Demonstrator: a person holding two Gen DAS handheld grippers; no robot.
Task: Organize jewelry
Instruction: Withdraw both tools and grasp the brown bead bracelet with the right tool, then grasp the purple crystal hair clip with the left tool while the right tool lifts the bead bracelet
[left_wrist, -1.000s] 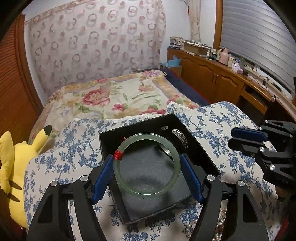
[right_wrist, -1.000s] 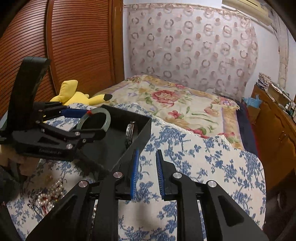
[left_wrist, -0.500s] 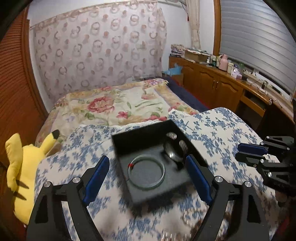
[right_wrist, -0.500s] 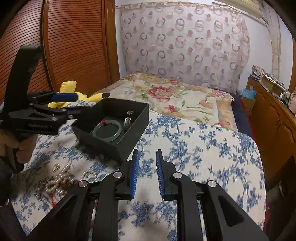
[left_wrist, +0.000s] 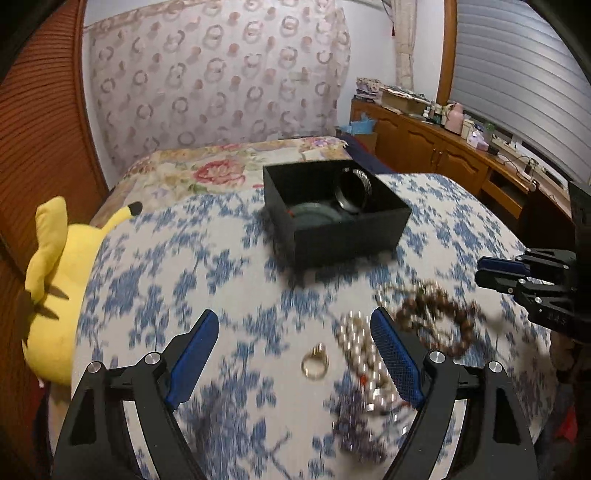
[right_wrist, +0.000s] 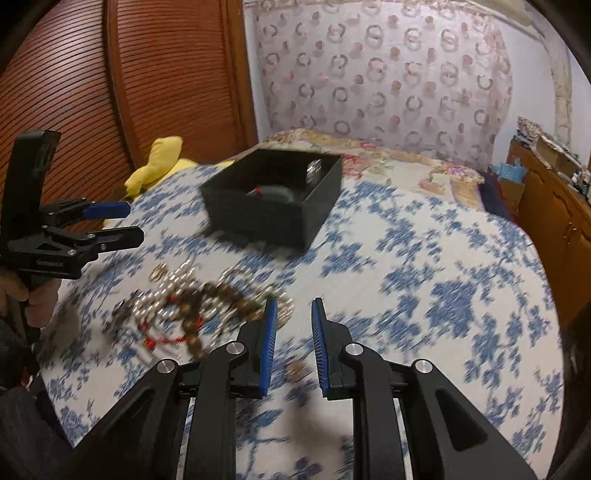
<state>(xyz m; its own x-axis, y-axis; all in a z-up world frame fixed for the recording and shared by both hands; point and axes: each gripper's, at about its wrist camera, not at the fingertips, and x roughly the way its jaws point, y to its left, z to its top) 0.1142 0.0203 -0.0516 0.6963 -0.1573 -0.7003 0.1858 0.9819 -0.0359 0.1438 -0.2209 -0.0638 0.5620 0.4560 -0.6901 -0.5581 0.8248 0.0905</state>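
On the blue-flowered cloth that covers the work surface, a black box sits toward the far side, with a pale green bangle lying flat on its floor and a metal bangle leaning against its wall. Nearer lies the loose heap: brown wooden beads, a pearl strand and, a little apart, a small gold ring. Judging by this, the step in hand is choosing the next piece to box. The left gripper hangs wide open and empty above the ring; the right gripper has its jaws nearly together with nothing between them, beside the beads. The next move likely calls for lowering the left jaws around the ring and closing gently, since it is small and flat.
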